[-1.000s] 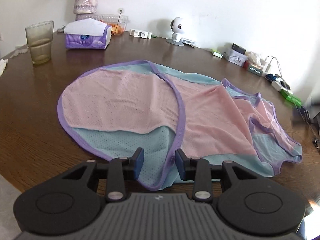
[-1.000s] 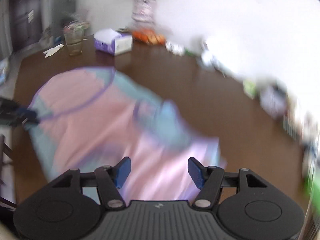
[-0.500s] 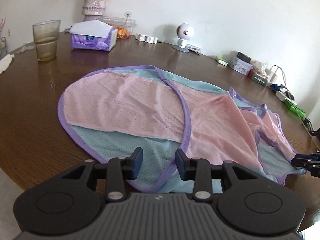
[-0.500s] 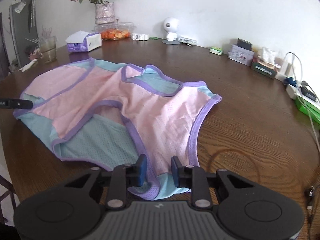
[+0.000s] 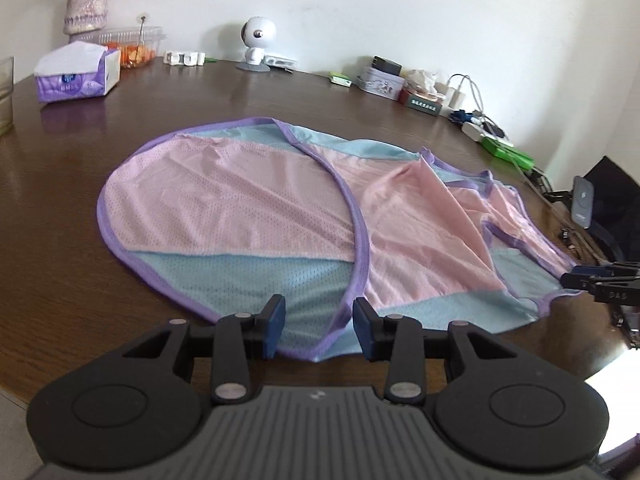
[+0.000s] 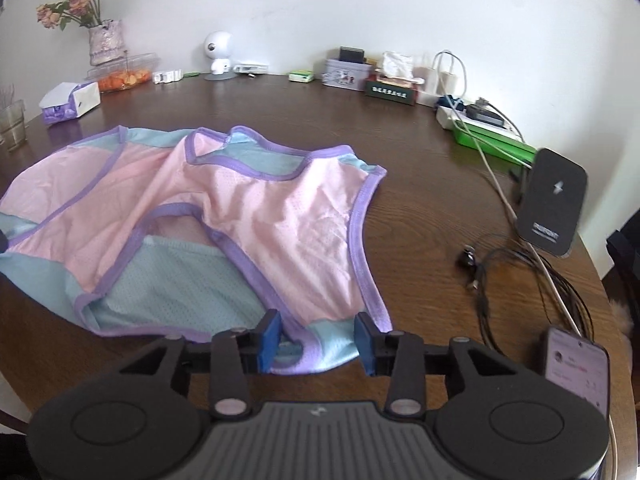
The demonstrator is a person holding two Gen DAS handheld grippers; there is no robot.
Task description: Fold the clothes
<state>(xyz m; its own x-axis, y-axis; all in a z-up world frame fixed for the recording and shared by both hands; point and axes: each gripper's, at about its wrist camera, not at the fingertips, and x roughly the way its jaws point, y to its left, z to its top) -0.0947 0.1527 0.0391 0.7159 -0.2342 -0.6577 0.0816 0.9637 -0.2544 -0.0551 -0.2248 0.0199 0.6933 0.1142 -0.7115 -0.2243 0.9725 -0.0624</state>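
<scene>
A pink and light-blue mesh garment (image 5: 240,208) with purple trim lies spread on the dark round table (image 5: 60,240). My left gripper (image 5: 319,320) hangs over its near hem. Its jaws stand apart, with the purple edge lying loose between them. At the other end, my right gripper (image 6: 318,338) sits low over a blue corner of the same garment (image 6: 260,216). Its jaws are opening, and the corner lies between the blue pads without being pressed. In the left wrist view its dark fingertips (image 5: 576,278) show at the right edge, touching that corner.
Along the far rim stand a tissue pack (image 5: 76,74), a vase (image 5: 86,8), a food box (image 5: 134,46) and a white camera (image 5: 256,42). To the right lie a black charger stand (image 6: 552,204), loose cables (image 6: 500,264) and a phone (image 6: 576,364).
My right gripper swung down to the garment's corner, narrowed, then widened again. My left gripper slid along the near hem. The right fingertips came into the left wrist view.
</scene>
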